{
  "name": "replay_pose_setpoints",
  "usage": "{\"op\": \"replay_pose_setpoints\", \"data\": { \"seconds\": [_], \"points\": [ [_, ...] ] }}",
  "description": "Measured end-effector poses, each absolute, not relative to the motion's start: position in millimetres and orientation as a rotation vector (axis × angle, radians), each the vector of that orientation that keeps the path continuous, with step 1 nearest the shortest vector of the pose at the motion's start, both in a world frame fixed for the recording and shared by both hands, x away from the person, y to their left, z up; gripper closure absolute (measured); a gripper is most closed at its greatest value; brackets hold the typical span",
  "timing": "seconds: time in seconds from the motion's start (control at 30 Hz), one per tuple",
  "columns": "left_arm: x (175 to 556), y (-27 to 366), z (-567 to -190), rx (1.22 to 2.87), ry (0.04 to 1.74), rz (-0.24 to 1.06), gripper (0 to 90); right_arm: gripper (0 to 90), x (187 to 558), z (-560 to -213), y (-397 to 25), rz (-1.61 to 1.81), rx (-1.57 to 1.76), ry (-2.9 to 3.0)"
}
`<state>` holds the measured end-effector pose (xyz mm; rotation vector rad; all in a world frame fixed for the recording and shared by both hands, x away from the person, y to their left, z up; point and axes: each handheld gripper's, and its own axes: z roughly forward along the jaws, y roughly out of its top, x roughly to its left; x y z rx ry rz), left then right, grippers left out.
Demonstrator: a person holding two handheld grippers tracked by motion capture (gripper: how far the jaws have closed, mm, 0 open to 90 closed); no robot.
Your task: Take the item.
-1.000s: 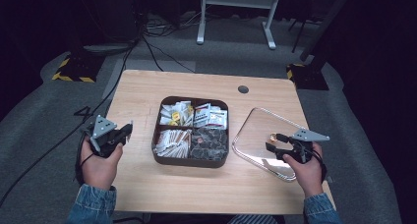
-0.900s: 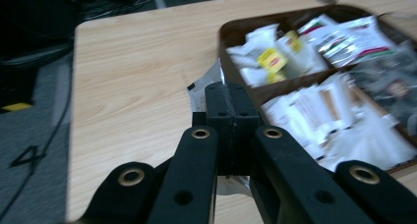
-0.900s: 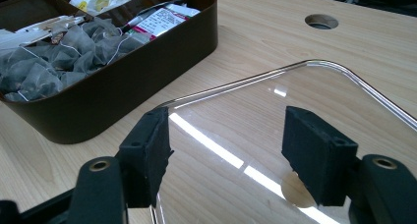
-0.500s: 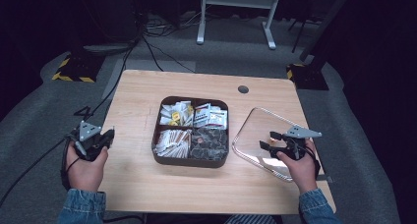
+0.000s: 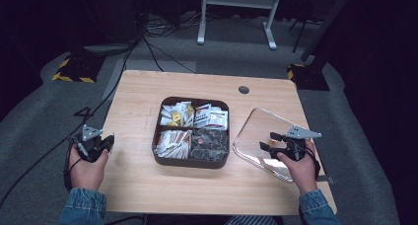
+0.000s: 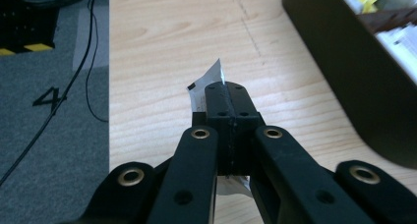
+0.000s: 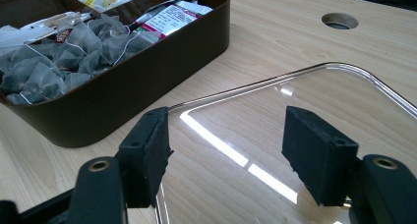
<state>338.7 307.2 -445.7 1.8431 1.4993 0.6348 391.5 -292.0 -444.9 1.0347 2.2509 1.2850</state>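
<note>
1. We find the left tongs (image 6: 227, 94) pressed together on a small white packet (image 6: 209, 81), held above the counter's (image 5: 148, 185) left edge. Its pointed corner aims away from the hand, and its long axis runs along the jaws.
2. In the high view the left tongs (image 5: 101, 142) sit well to the left of the brown tray (image 5: 190, 161); the packet is too small to make out there.
3. The right tongs (image 7: 226, 150) are spread wide and grip nothing, poised over the clear lid (image 7: 344, 76), which lies flat just right of the tray.
4. The right gripper view shows grey mesh tea bags (image 7: 59, 52) in the near compartment; the high view shows all four compartments.
5. The counter is light wood with a cable hole (image 5: 243, 90). Around it we note grey floor (image 5: 39, 121) with cables, and a dark room.
</note>
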Motion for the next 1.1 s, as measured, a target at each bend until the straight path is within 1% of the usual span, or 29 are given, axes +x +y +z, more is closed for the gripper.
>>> {"op": "replay_pose_setpoints", "data": {
  "seconds": [0.33,0.93,1.03,1.1],
  "points": [
    [346,305,-465,1.914,1.518,0.588,90.0,35.4,392,-446,-292,1.286,1.040,2.255],
    [353,298,-478,1.994,1.526,0.509,89.4,35.2,393,-450,-292,1.282,1.053,2.260],
    [355,297,-482,2.025,1.535,0.468,86.7,35.2,393,-450,-292,1.281,1.055,2.260],
    [356,296,-483,2.030,1.534,0.464,84.9,35.1,393,-450,-292,1.281,1.055,2.261]
  ]
}}
